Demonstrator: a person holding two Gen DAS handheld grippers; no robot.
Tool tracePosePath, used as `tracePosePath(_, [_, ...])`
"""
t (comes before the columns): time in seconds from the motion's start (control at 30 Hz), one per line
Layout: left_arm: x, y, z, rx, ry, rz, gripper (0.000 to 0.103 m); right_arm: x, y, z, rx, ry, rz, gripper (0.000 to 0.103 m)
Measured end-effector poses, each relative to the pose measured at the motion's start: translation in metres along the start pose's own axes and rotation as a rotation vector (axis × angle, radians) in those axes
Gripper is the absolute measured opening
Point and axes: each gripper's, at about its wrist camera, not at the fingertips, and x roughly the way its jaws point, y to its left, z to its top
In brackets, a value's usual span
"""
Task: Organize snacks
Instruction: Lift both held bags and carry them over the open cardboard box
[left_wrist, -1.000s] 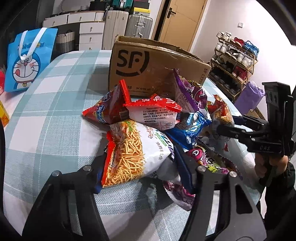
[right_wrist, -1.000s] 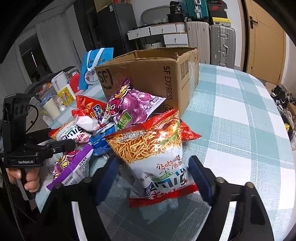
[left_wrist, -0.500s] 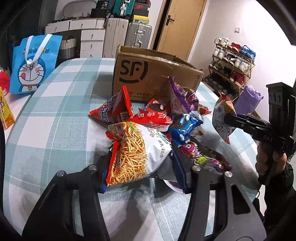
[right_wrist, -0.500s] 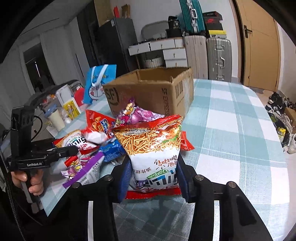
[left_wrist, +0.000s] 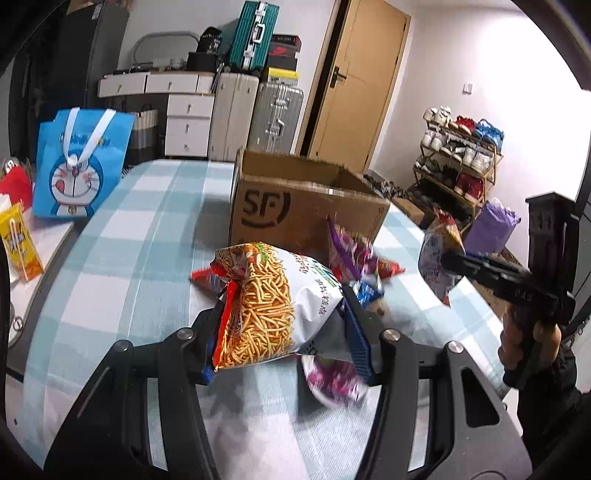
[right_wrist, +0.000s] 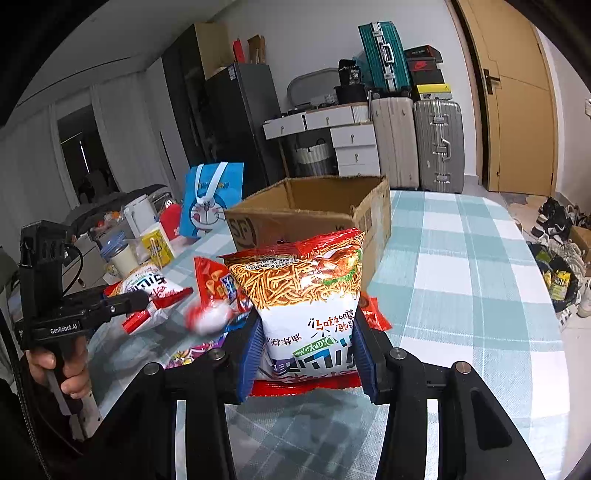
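Note:
My left gripper (left_wrist: 282, 339) is shut on a noodle-snack bag (left_wrist: 273, 306) and holds it above the table; it also shows in the right wrist view (right_wrist: 147, 295). My right gripper (right_wrist: 306, 362) is shut on a second noodle-snack bag (right_wrist: 306, 291), held upright in the air; that bag also shows in the left wrist view (left_wrist: 437, 251). The open SF cardboard box (left_wrist: 306, 206) stands behind, also in the right wrist view (right_wrist: 314, 210). Loose snack packets (left_wrist: 354, 266) lie on the checked tablecloth (right_wrist: 461, 280) in front of the box.
A blue cartoon bag (left_wrist: 79, 166) stands at the table's left, with a yellow carton (left_wrist: 20, 243) and a white cup (right_wrist: 123, 260) nearby. A shoe rack (left_wrist: 458, 162) and suitcases (right_wrist: 436, 144) stand beyond the table.
Both grippers closed on their noodle-snack bags and lifted them off the pile. The bags now hang in the air, higher and nearer the box.

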Motion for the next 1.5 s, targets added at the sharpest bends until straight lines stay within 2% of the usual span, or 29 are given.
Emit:
tracePosePath(0.2, [0.0, -0.014, 0.03, 0.026, -0.052, -0.004, 0.052, -0.009, 0.003, 0.016, 0.01, -0.039, -0.01, 0.045])
tracePosePath(0.57, [0.025, -0.015, 0.081, 0.023, -0.077, 0.006, 0.052, -0.004, 0.008, 0.055, 0.015, -0.074, -0.02, 0.045])
tracePosePath(1.13, [0.089, -0.006, 0.152, 0.051, -0.115, 0.042, 0.052, 0.032, 0.006, 0.099, 0.022, -0.089, -0.002, 0.045])
tracePosePath(1.23, [0.102, -0.002, 0.161, 0.045, -0.105, 0.063, 0.052, 0.044, 0.006, 0.107, 0.021, -0.08, 0.001, 0.045])
tracePosePath(1.5, [0.143, 0.01, 0.173, 0.043, -0.071, 0.058, 0.052, 0.077, 0.001, 0.126, 0.039, -0.069, 0.0, 0.045])
